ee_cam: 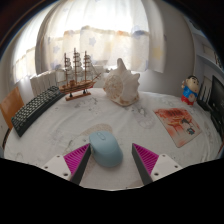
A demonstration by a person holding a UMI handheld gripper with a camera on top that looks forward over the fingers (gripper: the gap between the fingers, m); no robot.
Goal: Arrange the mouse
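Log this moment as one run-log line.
gripper: open | light blue computer mouse: between fingers, on white table | grasp: not yet closed

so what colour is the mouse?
Light blue. The mouse shows in the gripper view, lying on the table between the open fingers.

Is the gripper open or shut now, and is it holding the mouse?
Open. The gripper has its fingers spread, and the light blue mouse rests on the table between them, with a gap at each side.
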